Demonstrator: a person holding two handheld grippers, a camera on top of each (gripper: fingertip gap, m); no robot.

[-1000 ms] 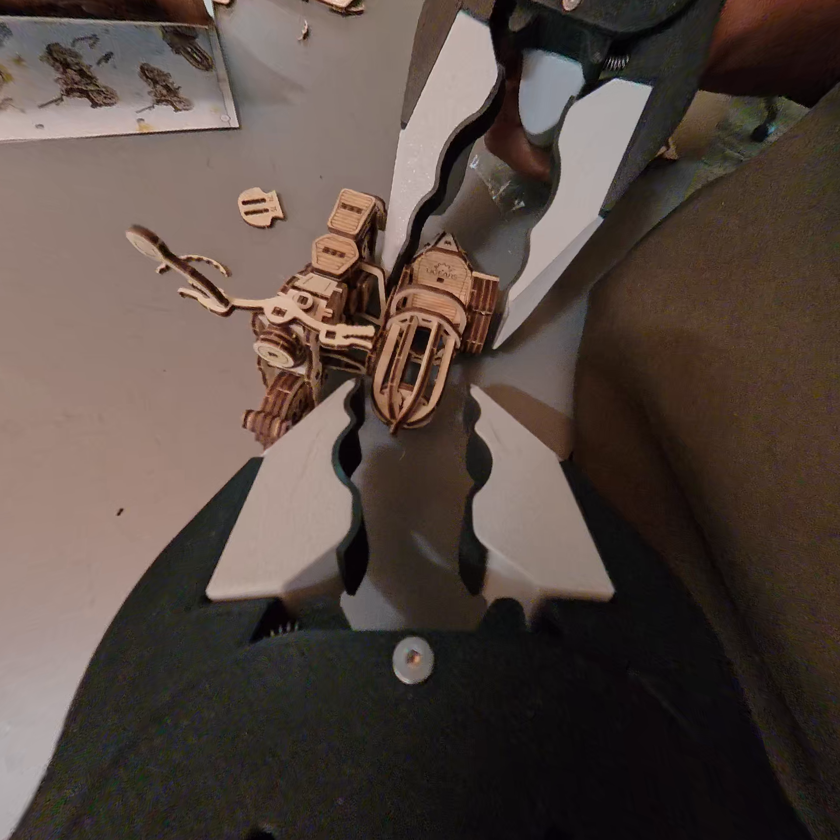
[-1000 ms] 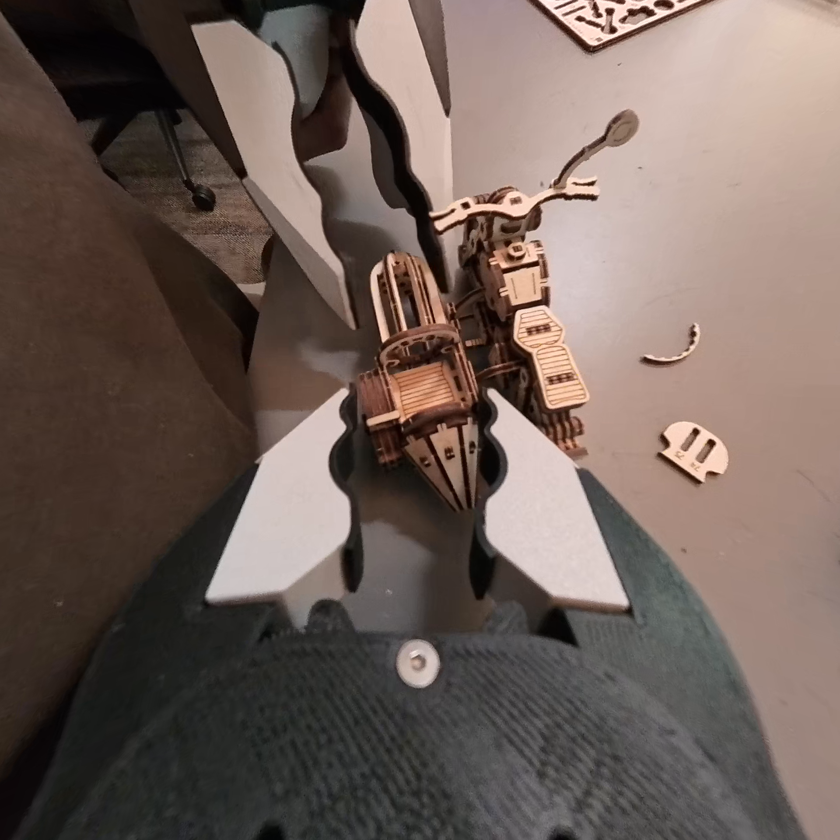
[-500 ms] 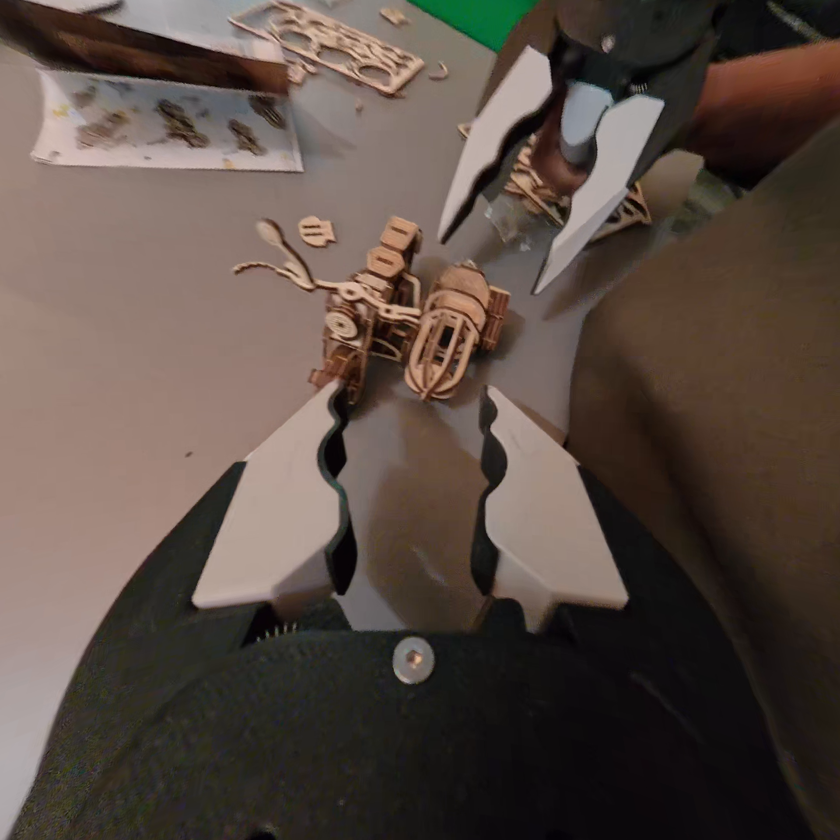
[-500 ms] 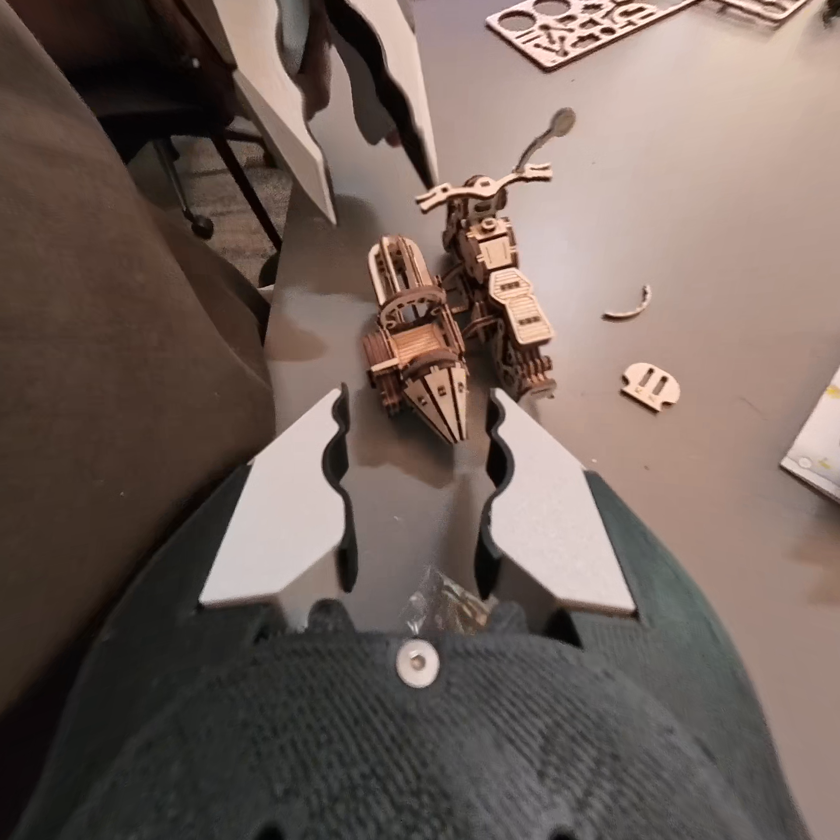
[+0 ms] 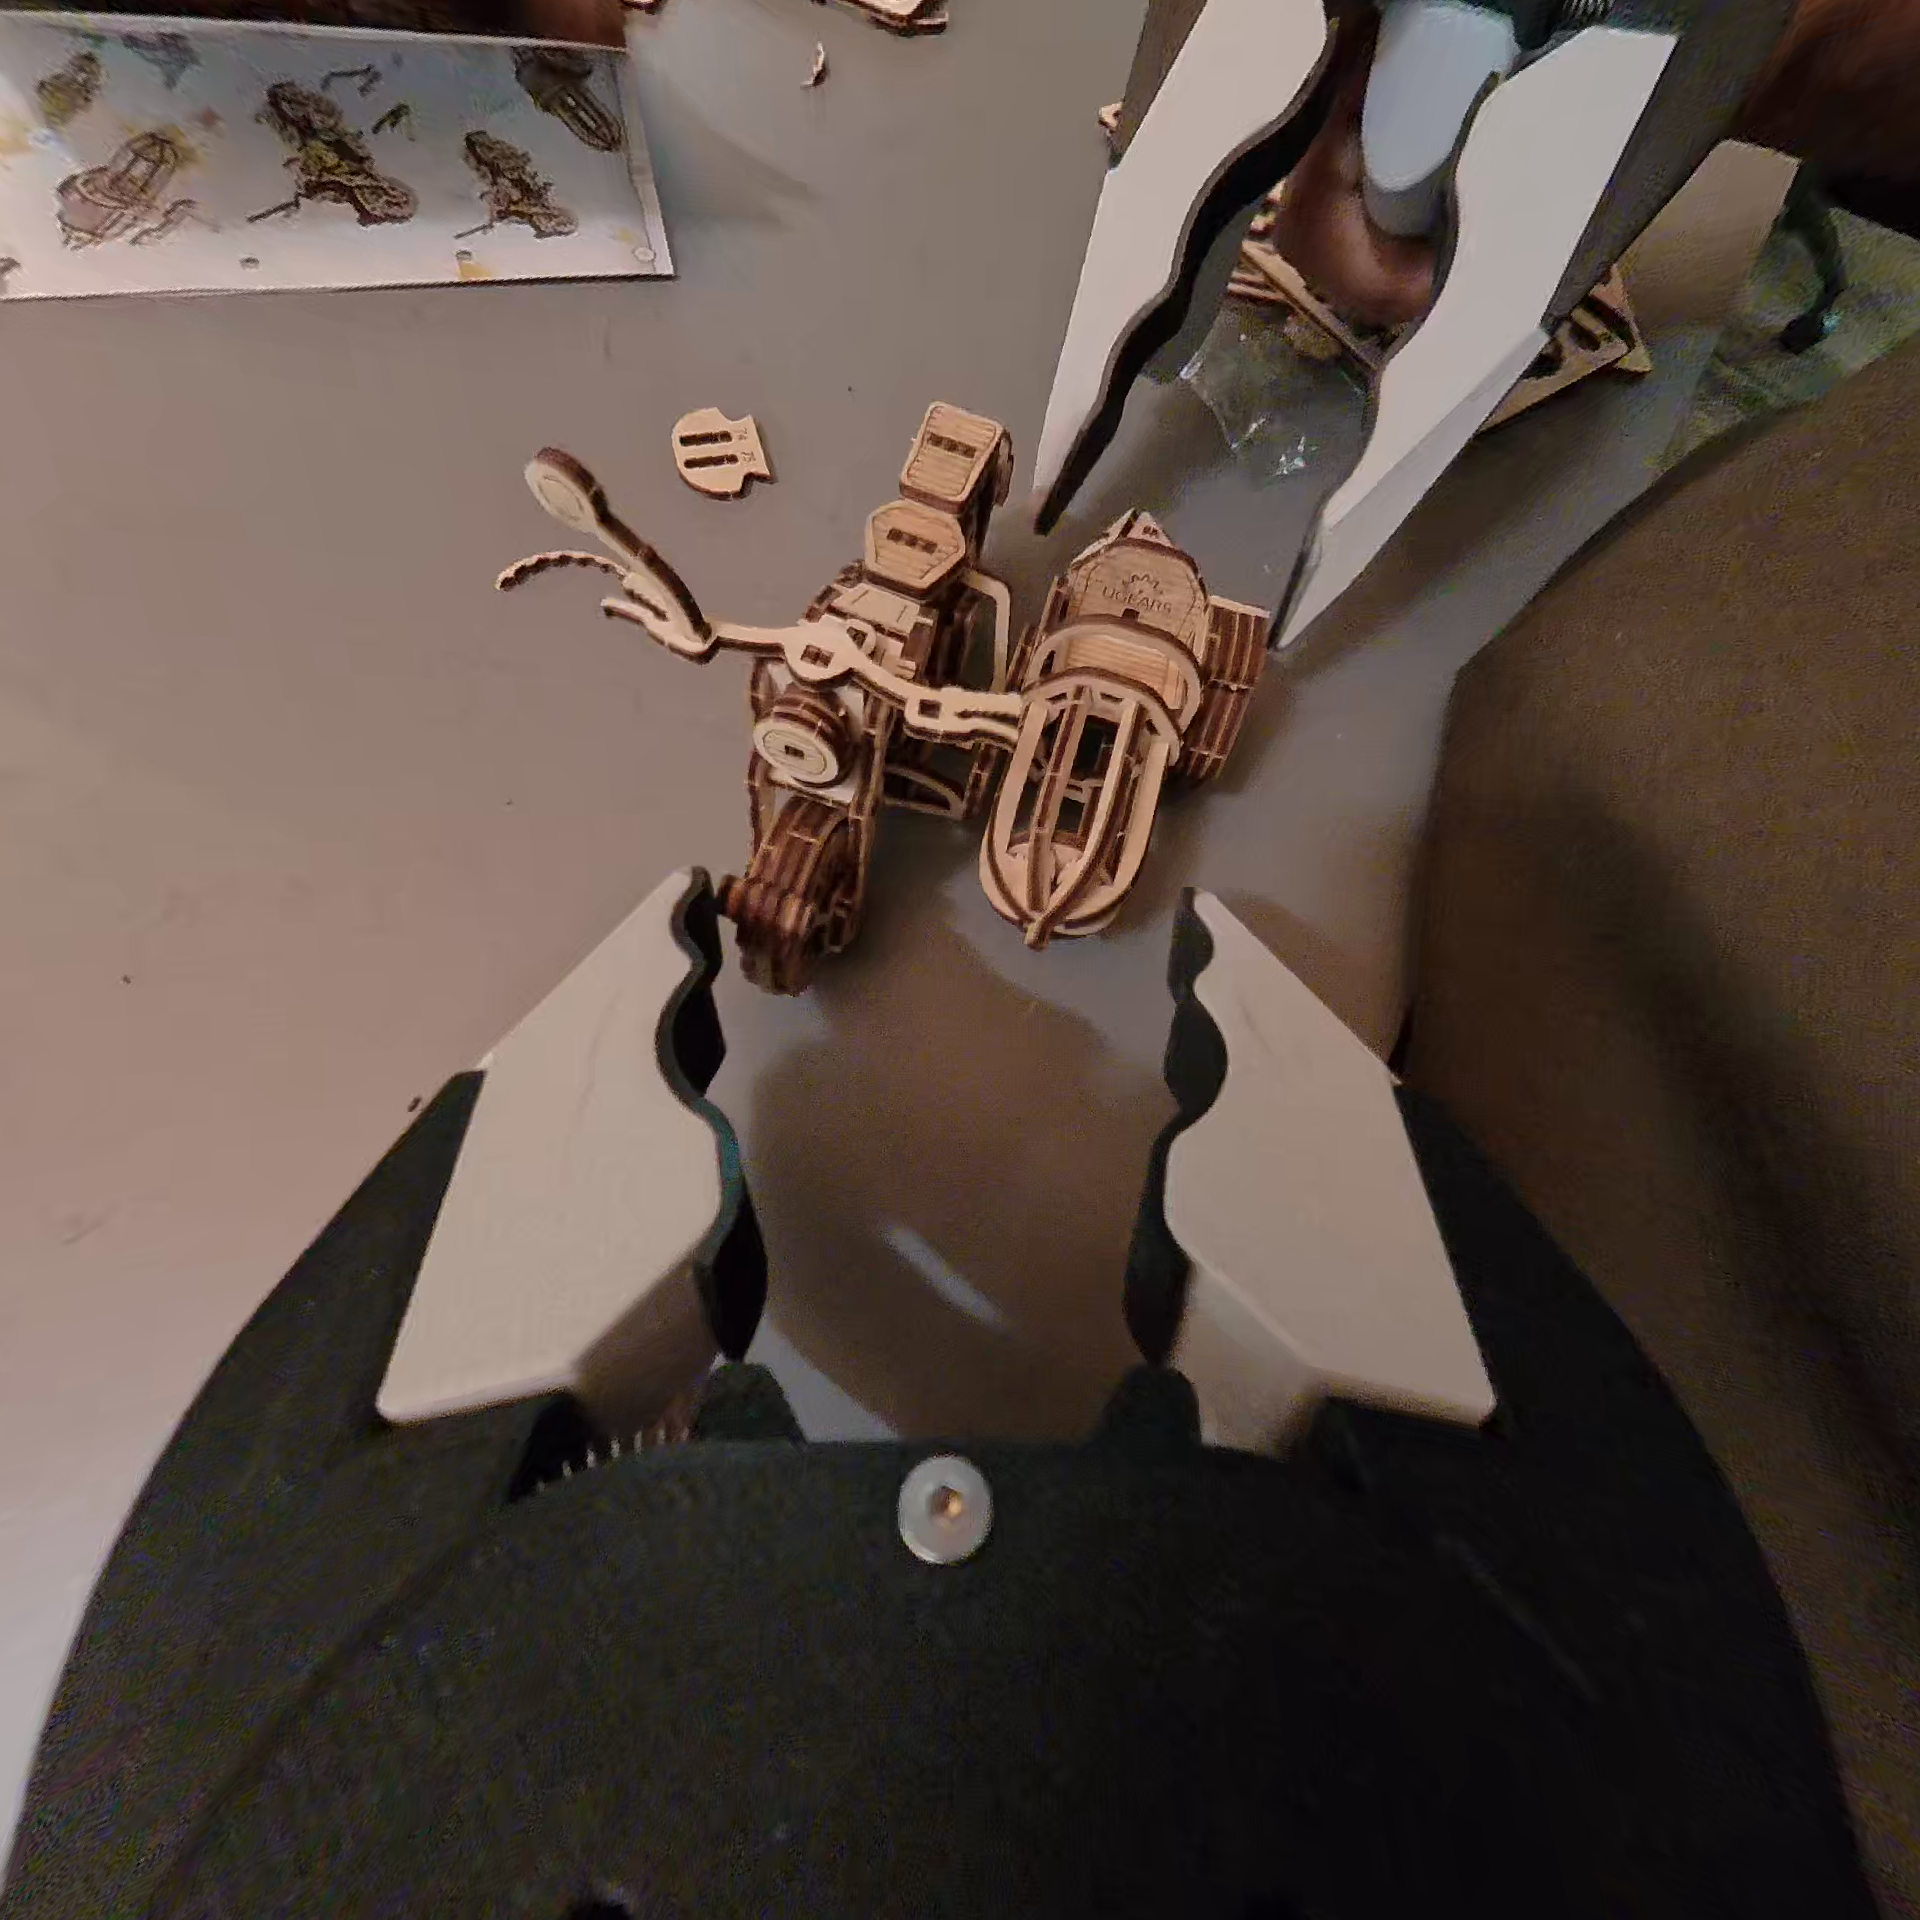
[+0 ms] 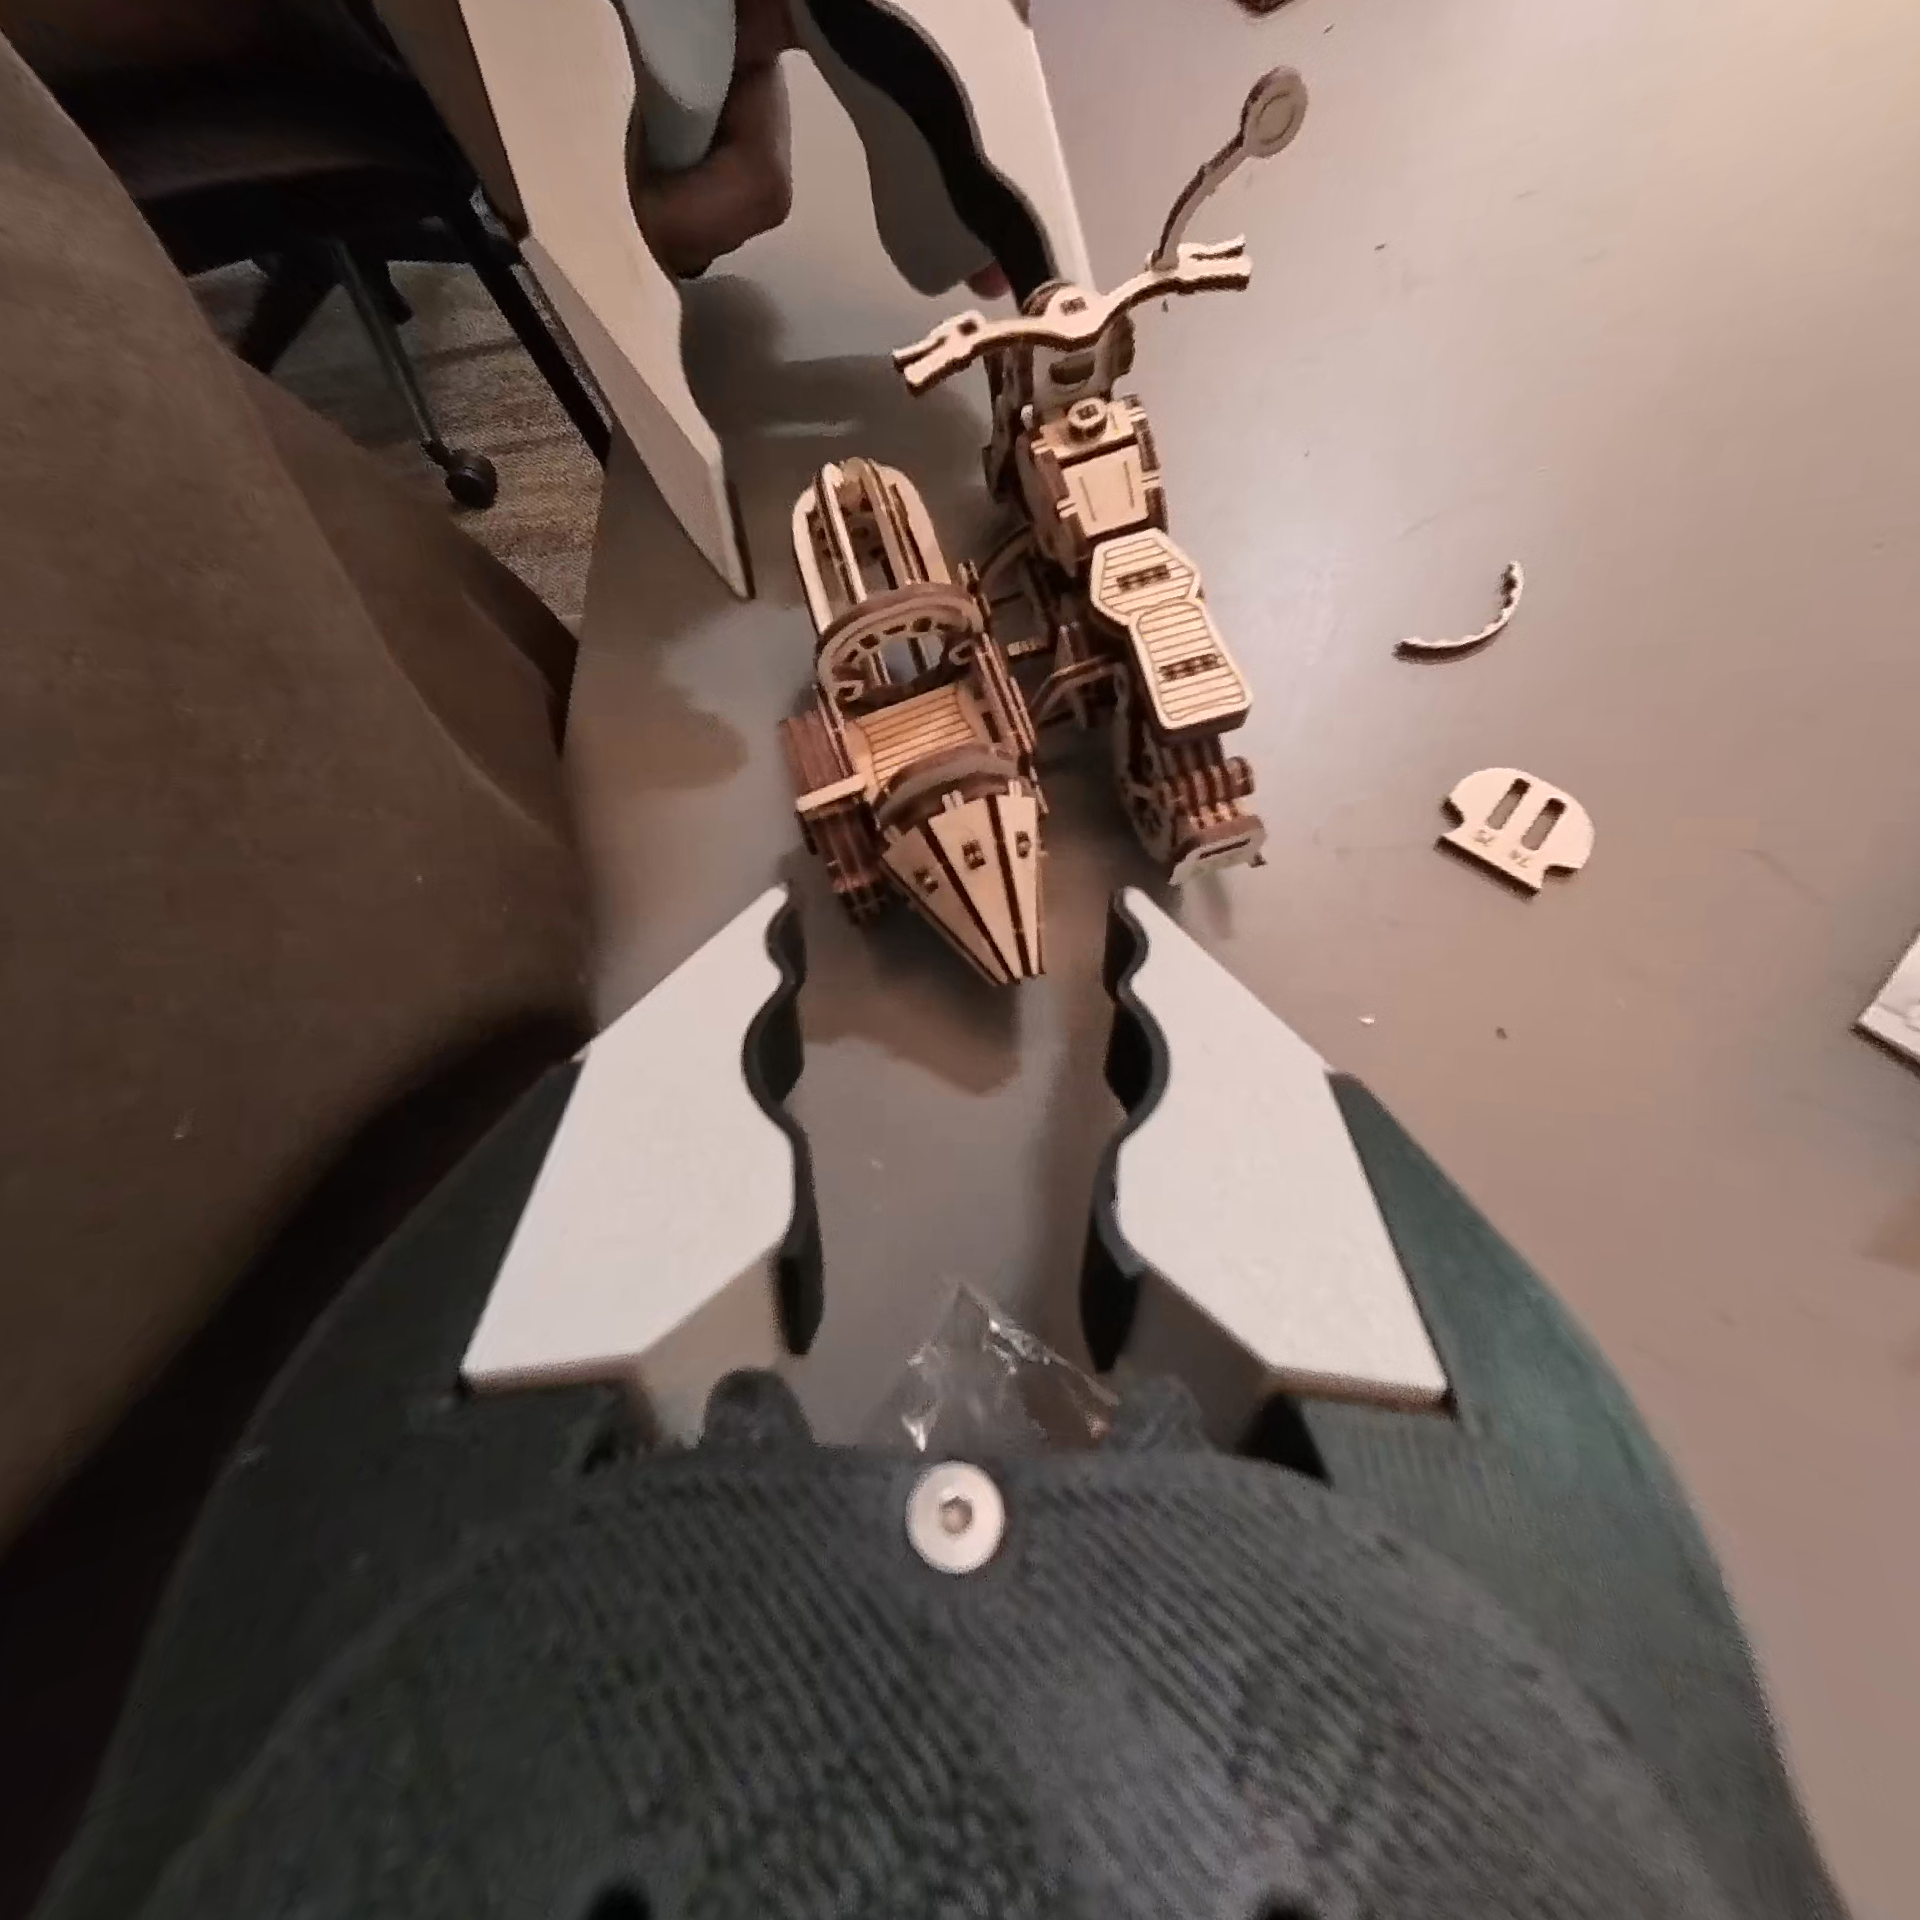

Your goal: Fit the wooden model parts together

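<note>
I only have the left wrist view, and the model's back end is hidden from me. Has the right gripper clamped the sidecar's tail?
Observer: No. The right gripper is open. Only the point of the sidecar tail reaches between its tips, with a gap on each side.
Operator: Is the motorcycle's rear wheel down?
Observer: Yes, the rear wheel of the motorcycle rests on the table.
Operator: Anything further back under that gripper?
Observer: A crumpled clear plastic bag lies on the table below the finger bases.
</note>
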